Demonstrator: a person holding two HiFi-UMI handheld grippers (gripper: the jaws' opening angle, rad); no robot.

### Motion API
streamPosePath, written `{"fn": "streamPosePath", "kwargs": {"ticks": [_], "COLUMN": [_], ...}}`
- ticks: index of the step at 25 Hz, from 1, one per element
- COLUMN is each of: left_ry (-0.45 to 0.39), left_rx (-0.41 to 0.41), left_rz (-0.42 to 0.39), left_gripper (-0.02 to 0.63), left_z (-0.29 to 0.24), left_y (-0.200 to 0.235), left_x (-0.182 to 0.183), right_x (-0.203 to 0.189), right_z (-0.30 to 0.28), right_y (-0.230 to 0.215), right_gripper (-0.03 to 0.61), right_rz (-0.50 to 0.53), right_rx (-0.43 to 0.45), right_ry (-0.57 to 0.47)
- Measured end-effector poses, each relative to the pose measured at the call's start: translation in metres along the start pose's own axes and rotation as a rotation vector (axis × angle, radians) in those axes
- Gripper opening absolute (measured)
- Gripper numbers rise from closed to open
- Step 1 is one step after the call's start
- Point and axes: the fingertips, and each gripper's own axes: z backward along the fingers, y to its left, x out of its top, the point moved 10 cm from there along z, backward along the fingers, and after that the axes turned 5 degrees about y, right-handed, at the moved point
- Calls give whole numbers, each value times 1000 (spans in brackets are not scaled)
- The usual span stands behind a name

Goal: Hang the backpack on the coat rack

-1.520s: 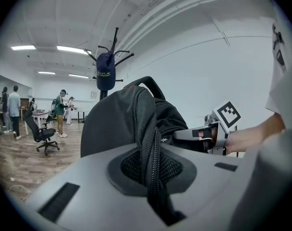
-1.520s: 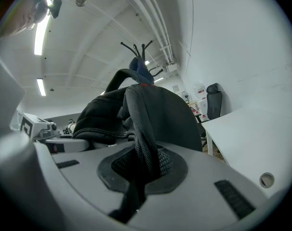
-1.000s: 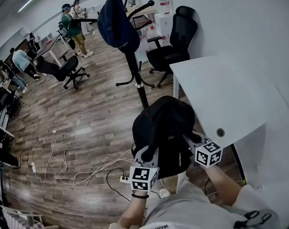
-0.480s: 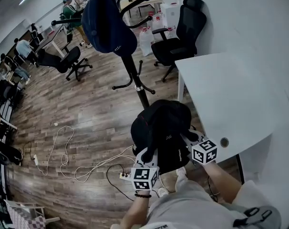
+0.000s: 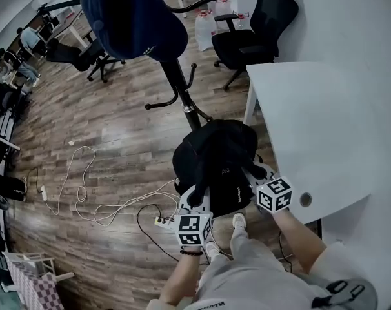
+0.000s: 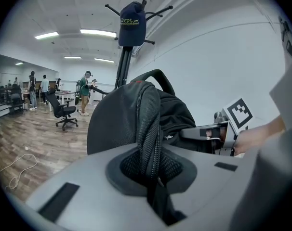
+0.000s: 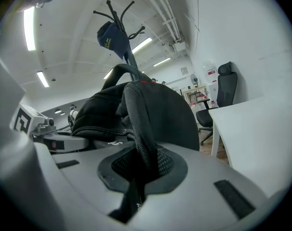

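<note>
Since the backpack (image 5: pixel 218 163) is soft and saggy, held up between both grippers over the floor near the foot of the rack (image 5: pixel 178 86), I'd expect it to flop and swing rather than slip. The left gripper (image 5: pixel 197 199) is clamped on one mesh strap (image 6: pixel 148 124) and the right gripper (image 5: pixel 250 172) on the other strap (image 7: pixel 139 129). Looks fairly light, and I'd guess the top loop (image 6: pixel 160 76) is the bit to hook over a peg.

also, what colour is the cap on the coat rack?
Navy blue cap with yellow-green lettering, clearest in the left gripper view.
</note>
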Motion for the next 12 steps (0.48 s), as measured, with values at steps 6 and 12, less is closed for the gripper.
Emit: {"fn": "streamPosePath", "kwargs": {"ticks": [6,12], "left_ry": [0,18], "left_rx": [28,45], "left_rz": [25,33], "left_gripper": [29,31], "left_z": [-30,-55], "left_y": [20,31], "left_x": [-2,-8], "right_x": [5,1], "right_z": [-34,-55], "right_y": [-18,-35], "right_gripper": [31,31], "right_rz": [17,14], "right_rx": [14,17], "right_ry": [27,61]}}
